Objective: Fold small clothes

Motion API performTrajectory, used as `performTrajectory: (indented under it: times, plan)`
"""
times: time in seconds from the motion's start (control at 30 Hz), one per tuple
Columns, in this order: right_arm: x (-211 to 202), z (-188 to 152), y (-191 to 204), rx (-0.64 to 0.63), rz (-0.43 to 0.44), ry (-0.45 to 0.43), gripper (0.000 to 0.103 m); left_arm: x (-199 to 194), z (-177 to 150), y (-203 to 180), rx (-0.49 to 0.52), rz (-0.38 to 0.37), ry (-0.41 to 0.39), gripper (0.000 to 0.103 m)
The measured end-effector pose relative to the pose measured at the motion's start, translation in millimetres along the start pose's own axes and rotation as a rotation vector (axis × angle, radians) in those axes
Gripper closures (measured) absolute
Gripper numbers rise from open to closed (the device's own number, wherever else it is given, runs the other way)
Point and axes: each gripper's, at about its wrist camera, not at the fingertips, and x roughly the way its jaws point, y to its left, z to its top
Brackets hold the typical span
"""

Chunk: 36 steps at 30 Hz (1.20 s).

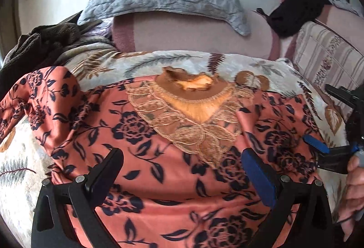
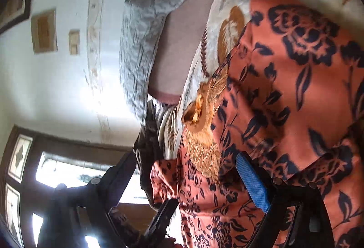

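Left wrist view: the leaf-print blanket (image 1: 227,63) covers the bed, and the coral floral garment (image 1: 159,179) lies spread on it, lace collar (image 1: 193,129) up. The left gripper (image 1: 182,168) hovers over it, fingers spread, nothing pinched. The right gripper (image 2: 184,179) is also wide open and empty (beside the cloth's edge). Looks like between folds; next needs a fresh grip on an edge.
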Motion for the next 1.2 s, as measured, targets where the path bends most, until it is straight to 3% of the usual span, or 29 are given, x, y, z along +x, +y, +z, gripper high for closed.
performTrajectory:
  times: [0.17, 0.37, 0.47, 0.57, 0.63, 0.73, 0.83, 0.97, 1.07, 1.13, 1.2]
  plan:
    - [-22, 26, -30, 0.183, -0.019, -0.149, 0.013, 18, 3, -62, 0.067, 0.057, 0.046, 0.0]
    - [-34, 47, -44, 0.265, 0.01, -0.188, 0.013, 44, 8, -111, 0.188, 0.107, 0.108, 0.0]
    - [-47, 49, -47, 0.271, 0.019, -0.187, 0.013, 58, 5, -121, 0.199, 0.107, 0.171, 0.003]
    - [-49, 48, -46, 0.272, 0.032, -0.187, 0.013, 75, 2, -126, 0.215, 0.127, 0.235, 0.031]
    - [-48, 47, -46, 0.268, 0.037, -0.178, 0.013, 86, 4, -126, 0.199, 0.119, 0.281, 0.061]
    - [-43, 46, -39, 0.24, 0.036, -0.162, 0.016, 90, 12, -118, 0.151, 0.08, 0.285, 0.085]
    - [-35, 43, -27, 0.165, 0.011, -0.129, 0.025, 81, 23, -97, 0.099, 0.056, 0.229, 0.094]
    - [-19, 37, -17, 0.1, -0.015, -0.064, 0.026, 62, 35, -47, 0.024, 0.096, 0.18, 0.094]
    - [-5, 31, -11, 0.06, -0.029, 0.0, 0.026, 51, 36, 2, -0.054, 0.095, 0.207, 0.087]
    - [6, 26, -7, 0.03, -0.043, 0.042, 0.026, 45, 31, 37, -0.13, 0.125, 0.246, 0.057]
    - [15, 19, -3, -0.002, -0.071, 0.073, 0.026, 35, 25, 70, -0.194, 0.173, 0.25, 0.039]
